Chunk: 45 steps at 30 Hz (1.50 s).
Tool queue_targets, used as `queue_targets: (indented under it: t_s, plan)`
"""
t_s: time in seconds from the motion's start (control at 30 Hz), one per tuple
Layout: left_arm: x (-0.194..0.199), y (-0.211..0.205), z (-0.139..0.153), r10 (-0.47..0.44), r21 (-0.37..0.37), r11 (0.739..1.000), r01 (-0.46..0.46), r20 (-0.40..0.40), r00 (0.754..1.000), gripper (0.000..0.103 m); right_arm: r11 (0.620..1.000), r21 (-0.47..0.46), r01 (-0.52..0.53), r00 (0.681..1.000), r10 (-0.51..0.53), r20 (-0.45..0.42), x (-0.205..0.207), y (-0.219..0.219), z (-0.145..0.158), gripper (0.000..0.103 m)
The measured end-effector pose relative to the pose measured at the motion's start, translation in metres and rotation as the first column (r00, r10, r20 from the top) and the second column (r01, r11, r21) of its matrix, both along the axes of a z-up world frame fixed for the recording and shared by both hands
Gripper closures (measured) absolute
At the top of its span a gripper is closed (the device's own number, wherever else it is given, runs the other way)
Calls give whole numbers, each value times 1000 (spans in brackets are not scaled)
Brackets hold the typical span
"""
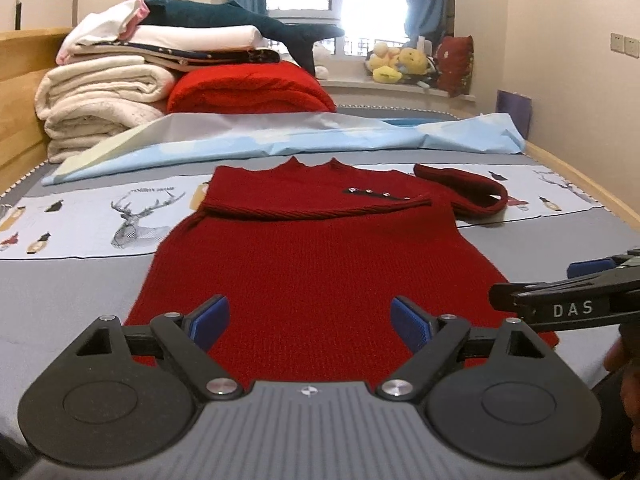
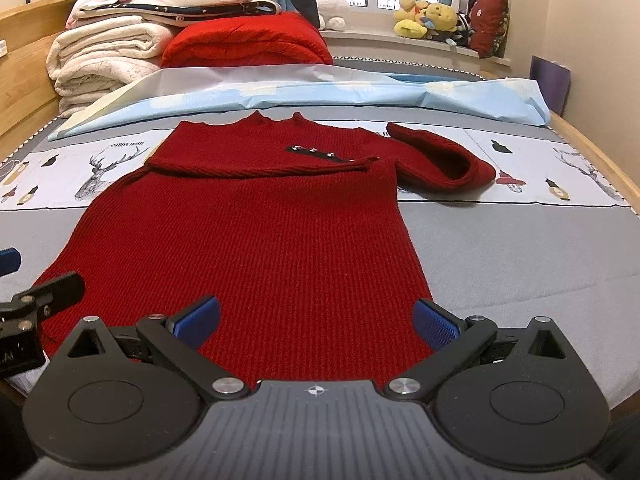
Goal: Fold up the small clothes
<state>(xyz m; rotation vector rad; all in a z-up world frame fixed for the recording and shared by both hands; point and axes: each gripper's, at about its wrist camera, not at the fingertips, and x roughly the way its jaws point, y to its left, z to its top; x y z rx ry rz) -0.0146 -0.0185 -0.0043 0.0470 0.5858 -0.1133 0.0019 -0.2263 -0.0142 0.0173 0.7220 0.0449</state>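
- We see a dark red ribbed knit sweater [image 1: 312,248] lying flat on the grey bed cover [image 1: 72,292], centre of both frames, hem nearest the cams, collar toward the top.
- One sleeve [image 1: 320,208] is folded across the chest, w/ a dark strip of small metal buttons [image 1: 378,194] on it; the other sleeve [image 2: 444,160] lies bent out at centre right.
- Left gripper [image 1: 310,322], bottom centre of left cam: blue pads spread wide over the hem, holding nothing.
- Right gripper [image 2: 316,322], bottom centre of right cam: also wide apart, nothing between the pads; one pad sits at the sweater's right hem corner.
- Upper left: stack of folded white blankets [image 1: 100,108] beside a folded bright red quilt [image 1: 248,88].
- Light blue sheet [image 2: 304,96] lies crumpled just beyond the collar.
- Yellow plush toys [image 1: 396,62] sit on the windowsill, upper right.
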Motion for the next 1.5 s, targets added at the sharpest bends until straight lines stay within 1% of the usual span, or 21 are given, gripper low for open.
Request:
queue_targets:
  t_s: [0.13,0.23,0.3,0.37,0.47,0.57,0.63,0.73,0.8,0.87,0.9,0.97,1.0,1.03,1.07,1.1,1.17,1.27,1.33,1.43,1.5]
  plan:
    - [2,2,1,-4,-8,1000,4,-8,1000,12,1000,1,1,1000,-1,2,0,-1,1,1]
    - [5,7,4,5,-14,1000,-5,2,1000,31,1000,6,7,1000,-7,9,1,-2,2,4]
    - [9,17,11,20,-32,999,-19,17,1000,47,999,26,35,998,-36,56,-2,-6,10,24]
    - [20,33,19,24,-52,998,-23,18,1000,57,994,83,73,985,-85,149,-8,-18,24,33]
    - [46,66,24,65,-15,998,-65,1,998,57,981,167,98,958,-138,251,-8,-48,45,44]
    - [83,107,10,145,3,989,-145,-95,985,57,977,195,91,955,-141,261,15,-83,57,43]
    - [108,135,-10,211,4,977,-214,-192,959,57,977,182,106,976,-137,169,41,-101,52,42]
    - [131,172,-48,298,33,952,-304,-328,897,55,964,206,171,985,-165,-44,80,-124,9,41]
    - [140,197,-71,358,12,920,-391,-431,829,55,952,223,209,971,-175,-163,92,-130,-26,42]
    - [142,217,-88,386,-57,877,-478,-509,769,55,944,201,262,936,-198,-290,97,-134,-67,41]
    - [140,224,-92,392,-83,861,-501,-519,760,54,935,208,287,915,-204,-348,98,-136,-82,41]
    - [141,224,-92,390,-84,864,-496,-510,766,55,915,268,303,892,-173,-418,99,-135,-105,37]
    - [143,220,-91,373,-86,875,-477,-510,775,58,928,254,273,907,-160,-389,98,-130,-105,37]
    - [144,216,-90,348,-100,883,-458,-513,784,62,947,219,234,916,-139,-377,98,-122,-104,43]
    - [145,212,-90,335,-105,890,-445,-511,791,78,965,180,190,928,-117,-353,97,-115,-102,71]
    - [145,207,-89,327,-100,896,-432,-508,797,83,970,165,176,934,-111,-339,95,-113,-101,82]
    - [144,197,-87,308,-101,907,-408,-500,809,91,959,204,199,935,-124,-331,93,-119,-99,95]
    - [136,170,-83,183,-195,928,-318,-505,844,92,933,268,238,939,-151,-310,91,-143,-87,97]
    - [131,141,-82,57,-249,946,-206,-500,864,92,927,281,246,946,-167,-279,89,-163,-74,97]
    - [123,105,-85,-66,-220,974,-56,-511,857,92,938,180,295,936,-246,-253,83,-193,-67,97]
    - [119,98,-90,-49,-155,987,-41,-535,844,92,920,141,364,909,-318,-269,76,-212,-70,97]
